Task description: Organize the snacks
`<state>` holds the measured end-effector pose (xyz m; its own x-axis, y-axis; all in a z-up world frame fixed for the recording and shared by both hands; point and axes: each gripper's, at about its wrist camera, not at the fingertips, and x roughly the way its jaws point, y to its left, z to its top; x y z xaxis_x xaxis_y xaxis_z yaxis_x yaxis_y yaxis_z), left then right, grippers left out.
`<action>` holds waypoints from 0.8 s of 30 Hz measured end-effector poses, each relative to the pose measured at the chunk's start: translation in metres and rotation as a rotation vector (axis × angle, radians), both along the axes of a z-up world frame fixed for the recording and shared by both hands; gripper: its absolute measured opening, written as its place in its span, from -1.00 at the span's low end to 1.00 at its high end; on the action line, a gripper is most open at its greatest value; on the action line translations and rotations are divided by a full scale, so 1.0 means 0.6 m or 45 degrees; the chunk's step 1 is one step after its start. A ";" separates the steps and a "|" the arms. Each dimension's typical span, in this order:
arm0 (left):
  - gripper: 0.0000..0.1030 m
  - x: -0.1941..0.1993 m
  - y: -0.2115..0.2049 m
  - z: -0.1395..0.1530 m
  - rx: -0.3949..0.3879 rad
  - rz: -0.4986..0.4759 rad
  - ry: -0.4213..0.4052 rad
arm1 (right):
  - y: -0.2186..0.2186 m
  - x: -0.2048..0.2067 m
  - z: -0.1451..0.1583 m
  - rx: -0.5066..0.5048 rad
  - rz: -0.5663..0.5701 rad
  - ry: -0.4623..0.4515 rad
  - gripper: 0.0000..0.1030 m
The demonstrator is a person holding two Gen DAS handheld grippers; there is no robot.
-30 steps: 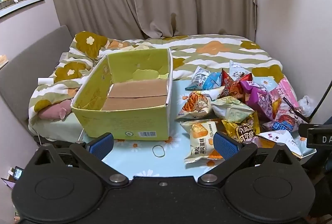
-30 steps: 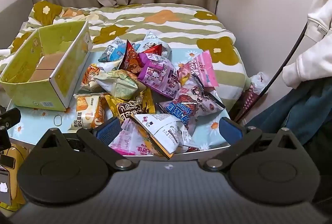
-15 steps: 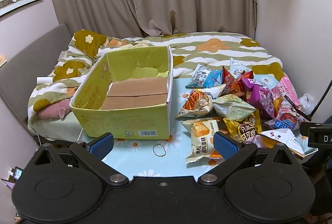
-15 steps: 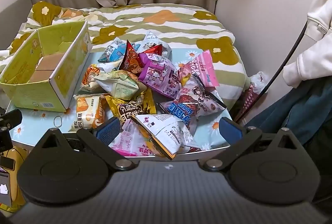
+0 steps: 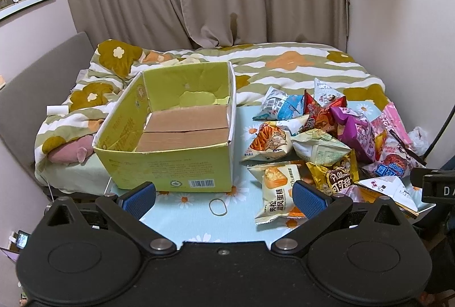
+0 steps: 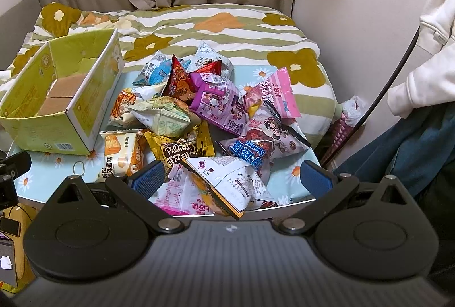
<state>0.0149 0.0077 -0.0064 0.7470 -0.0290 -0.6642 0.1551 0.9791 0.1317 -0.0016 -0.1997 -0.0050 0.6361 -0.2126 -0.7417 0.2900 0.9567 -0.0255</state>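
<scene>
An open yellow-green cardboard box (image 5: 170,142) (image 6: 85,107) stands on the left of the light blue daisy-print table (image 5: 184,218), with only brown flaps inside. A pile of snack packets (image 5: 335,142) (image 6: 204,113) lies to its right: a cream cake packet (image 5: 277,190), a gold Pillows bag (image 6: 179,149), a purple bag (image 6: 219,105), a pink bag (image 6: 280,93). My left gripper (image 5: 224,200) is open at the near table edge, in front of the box. My right gripper (image 6: 231,179) is open over the near end of the pile, above a white packet (image 6: 227,179), holding nothing.
A rubber band (image 5: 218,206) lies on the table before the box. Behind the table is a bed with a flowered striped quilt (image 5: 270,68) and curtains. A person in a white sleeve (image 6: 426,51) and jeans stands at the right by the wall.
The left view has tilted slightly, so the box and packets sit a little higher and closer. The right view barely shifts. Both grippers stay open and nothing on the table has moved.
</scene>
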 end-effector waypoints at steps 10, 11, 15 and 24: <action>1.00 0.006 0.004 0.000 -0.005 -0.019 0.008 | 0.003 0.002 -0.001 -0.007 -0.017 0.009 1.00; 1.00 0.006 0.004 0.001 -0.005 -0.021 0.009 | 0.005 0.003 0.000 -0.008 -0.019 0.011 1.00; 1.00 0.007 0.005 0.001 -0.006 -0.027 0.012 | 0.006 0.006 -0.001 -0.015 -0.021 0.018 1.00; 1.00 0.008 0.005 0.002 -0.004 -0.029 0.013 | 0.007 0.005 -0.001 -0.015 -0.021 0.020 1.00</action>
<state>0.0194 0.0108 -0.0055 0.7392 -0.0481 -0.6717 0.1791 0.9756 0.1272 0.0015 -0.1952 -0.0054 0.6209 -0.2320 -0.7488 0.3055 0.9513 -0.0414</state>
